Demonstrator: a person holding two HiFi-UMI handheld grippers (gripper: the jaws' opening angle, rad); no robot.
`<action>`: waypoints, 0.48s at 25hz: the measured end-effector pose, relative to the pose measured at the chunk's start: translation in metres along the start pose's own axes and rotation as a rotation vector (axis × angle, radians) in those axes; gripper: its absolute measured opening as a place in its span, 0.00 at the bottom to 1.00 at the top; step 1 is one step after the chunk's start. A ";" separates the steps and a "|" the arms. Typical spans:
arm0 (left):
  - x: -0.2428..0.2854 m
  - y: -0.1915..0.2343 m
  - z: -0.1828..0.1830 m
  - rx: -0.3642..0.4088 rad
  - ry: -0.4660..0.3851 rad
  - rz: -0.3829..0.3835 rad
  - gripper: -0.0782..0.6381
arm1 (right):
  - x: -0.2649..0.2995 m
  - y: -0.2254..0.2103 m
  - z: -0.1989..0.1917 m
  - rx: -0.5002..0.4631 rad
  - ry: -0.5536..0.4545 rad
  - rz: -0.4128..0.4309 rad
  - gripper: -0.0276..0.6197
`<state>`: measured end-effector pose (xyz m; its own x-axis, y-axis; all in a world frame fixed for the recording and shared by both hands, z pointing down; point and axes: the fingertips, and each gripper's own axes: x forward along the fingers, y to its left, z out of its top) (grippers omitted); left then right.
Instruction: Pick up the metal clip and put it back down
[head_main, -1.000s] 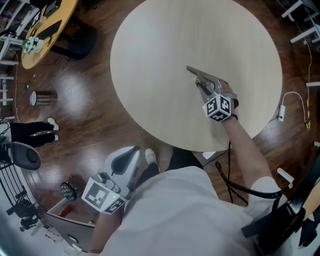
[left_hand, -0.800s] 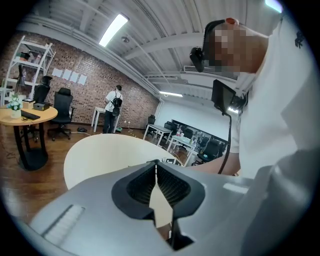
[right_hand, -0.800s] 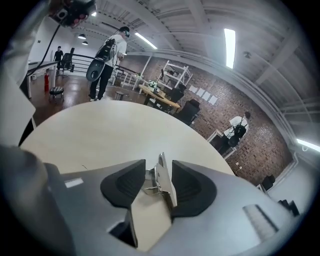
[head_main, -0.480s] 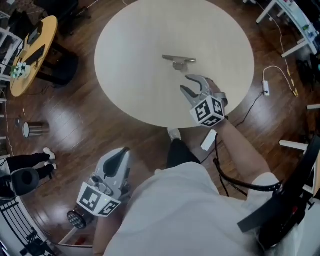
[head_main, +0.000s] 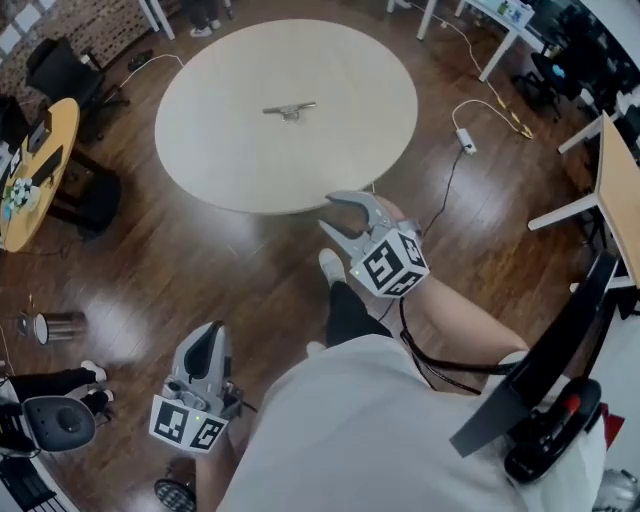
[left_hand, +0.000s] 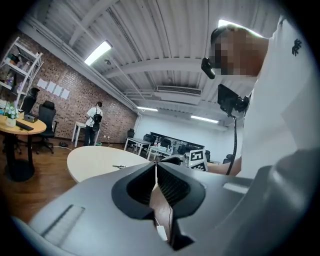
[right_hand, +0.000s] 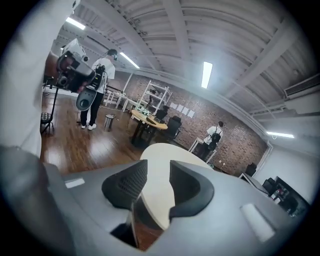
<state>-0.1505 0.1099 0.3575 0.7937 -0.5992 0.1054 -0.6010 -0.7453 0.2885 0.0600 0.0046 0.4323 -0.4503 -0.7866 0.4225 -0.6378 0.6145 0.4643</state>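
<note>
We see the round table (head_main: 220, 170) just ahead of our right gripper (head_main: 328, 213), which hangs off its near edge over the wood floor (head_main: 250, 265), jaws closing on nothing (only tabletop shows through the gap). Our left gripper (head_main: 208, 335), low beside us, is clenched empty. The metal clip (head_main: 289, 109) lies on the table, well ahead of both.

Item: slim silver-grey metal clip (head_main: 290, 109). Elongated bar with a short stub under its centre. Lies flat and alone on the round pale wooden desk (head_main: 230, 160), near its middle toward the far side, long axis running left-right in the head view.
</note>
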 end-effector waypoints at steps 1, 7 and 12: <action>-0.004 -0.004 -0.004 -0.003 -0.001 -0.010 0.11 | -0.013 0.008 0.006 0.011 -0.011 0.000 0.26; -0.009 -0.024 -0.016 -0.013 0.001 -0.062 0.11 | -0.075 0.035 0.037 0.067 -0.064 -0.001 0.26; 0.006 -0.033 -0.019 -0.008 0.005 -0.095 0.11 | -0.113 0.032 0.049 0.107 -0.111 -0.015 0.26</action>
<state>-0.1241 0.1371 0.3669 0.8476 -0.5243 0.0821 -0.5222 -0.7966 0.3047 0.0598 0.1104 0.3606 -0.5023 -0.8013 0.3249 -0.7056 0.5971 0.3816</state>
